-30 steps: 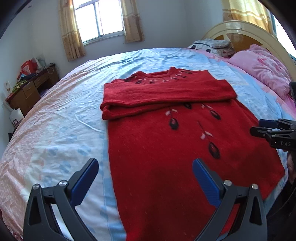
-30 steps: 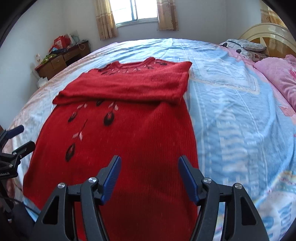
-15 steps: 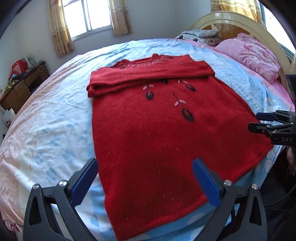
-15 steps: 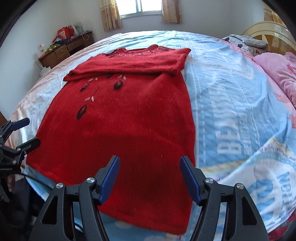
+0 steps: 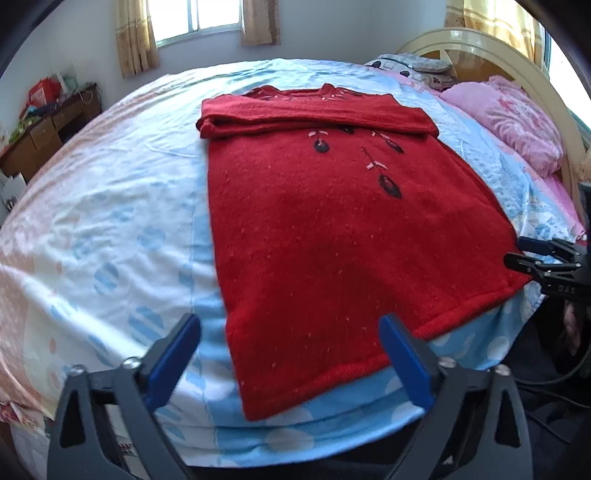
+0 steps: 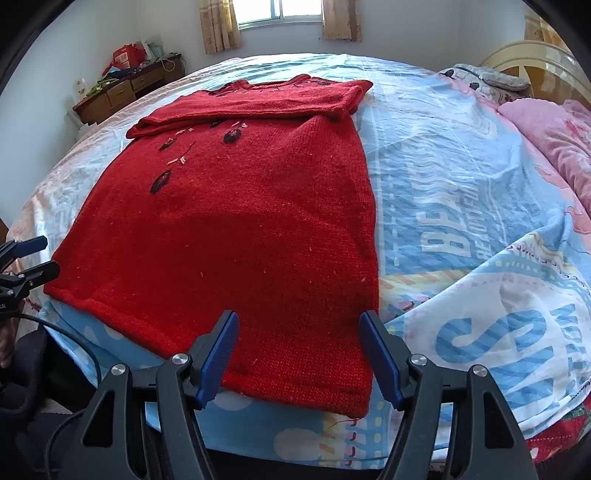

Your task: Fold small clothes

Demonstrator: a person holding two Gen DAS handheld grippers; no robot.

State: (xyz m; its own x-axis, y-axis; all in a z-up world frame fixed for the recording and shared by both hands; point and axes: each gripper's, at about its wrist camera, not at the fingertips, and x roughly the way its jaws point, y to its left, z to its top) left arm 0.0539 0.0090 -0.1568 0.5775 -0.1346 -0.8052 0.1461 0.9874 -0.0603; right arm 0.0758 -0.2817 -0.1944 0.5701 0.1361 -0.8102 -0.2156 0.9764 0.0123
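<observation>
Sweater, red knit, lies flat on the bed, front side up, neckline toward the far window. Both sleeves are folded across the chest, forming a horizontal band just below the collar. Dark leaf-shaped embroidery runs diagonally down the front beneath that band. Hem sits at the near edge of the mattress, one corner toward each gripper.

Bedsheet: pale blue and white with peach patches on the left side; large printed lettering on the right side in the right wrist view. Pink pillow and cream headboard at the right. Wooden desk with clutter against the far left wall.

Left gripper: blue pads well apart, jaws closing at this moment, nothing pressed between them. In its own view it hangs above the near left hem corner; the left pad lines up over bare sheet, the right pad over red knit. No contact visible.

Right gripper: jaws apart, holding nothing. It hangs over the near right hem corner, both pads framing the hem edge, not gripping the fabric. It also appears at the right edge of the left wrist view, beside the hem's right corner.
</observation>
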